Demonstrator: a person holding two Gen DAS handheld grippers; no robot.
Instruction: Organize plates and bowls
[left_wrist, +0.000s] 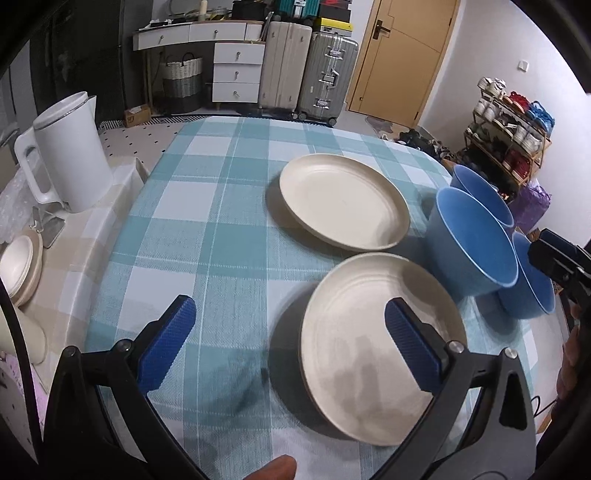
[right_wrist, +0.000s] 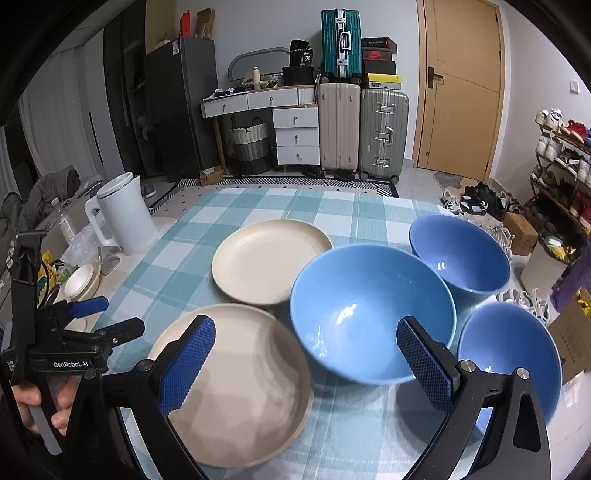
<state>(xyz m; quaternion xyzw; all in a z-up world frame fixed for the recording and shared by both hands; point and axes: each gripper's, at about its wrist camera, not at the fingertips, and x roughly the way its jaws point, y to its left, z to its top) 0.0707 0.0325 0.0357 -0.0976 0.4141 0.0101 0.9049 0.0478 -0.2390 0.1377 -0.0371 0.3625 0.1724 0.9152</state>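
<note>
A: What's on the worktop (right_wrist: 258, 201)?

B: A teal-and-white checked woven cloth. Two round, matte cream plates, the near plate (right_wrist: 236, 384) and the far plate (right_wrist: 271, 260), lie close together on the left. Three glossy blue bowls stand right of them: a big middle bowl (right_wrist: 371, 312), a far bowl (right_wrist: 460, 254) and a near bowl (right_wrist: 511, 354).

A: And the tongs?

B: The left tongs (left_wrist: 290, 341) gape wide above the near plate, holding nothing. The right tongs (right_wrist: 306, 363) gape too, empty, above the middle bowl's near rim. Their pads are blue and knurled.
</note>
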